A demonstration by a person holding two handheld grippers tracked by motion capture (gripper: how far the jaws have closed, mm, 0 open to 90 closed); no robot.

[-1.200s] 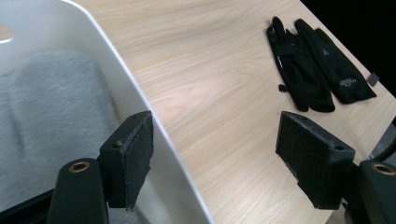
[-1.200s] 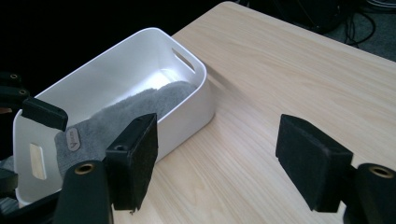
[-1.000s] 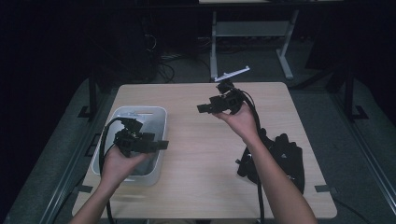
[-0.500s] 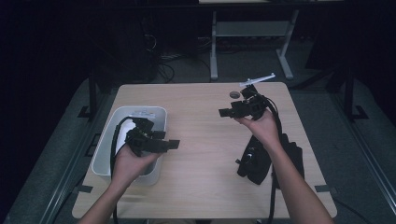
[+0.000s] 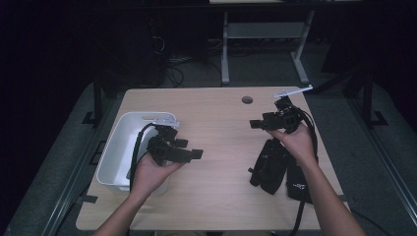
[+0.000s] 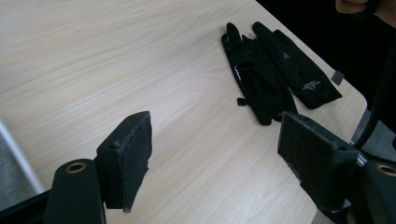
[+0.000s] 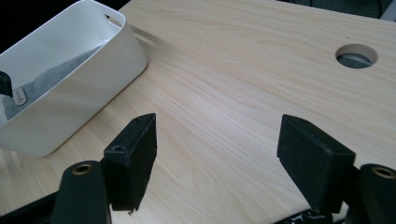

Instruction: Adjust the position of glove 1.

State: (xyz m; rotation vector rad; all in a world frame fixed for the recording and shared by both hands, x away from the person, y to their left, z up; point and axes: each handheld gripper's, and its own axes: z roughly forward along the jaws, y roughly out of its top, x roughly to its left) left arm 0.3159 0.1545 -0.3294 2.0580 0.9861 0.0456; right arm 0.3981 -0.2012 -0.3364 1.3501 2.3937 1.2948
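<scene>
Two black gloves (image 5: 269, 167) lie side by side on the right of the wooden table (image 5: 216, 196), fingers pointing away from me; the left gripper view shows them (image 6: 261, 81) ahead and to the right. My right gripper (image 5: 255, 123) hovers just beyond the gloves, pointing left, open with nothing between its pads (image 7: 217, 140). My left gripper (image 5: 195, 154) is held at the right rim of the white bin (image 5: 116, 147), pointing right, open and empty (image 6: 215, 140).
The white bin (image 7: 79, 88) stands at the table's left with something grey inside. A round cable hole (image 5: 247, 100) sits near the far edge. A metal desk frame (image 5: 226, 54) stands on the floor beyond the table.
My right hand has swung to the right and nearer, ending above the gloves. My left hand has shifted right, from over the bin to its right rim. Both grippers stay open.
</scene>
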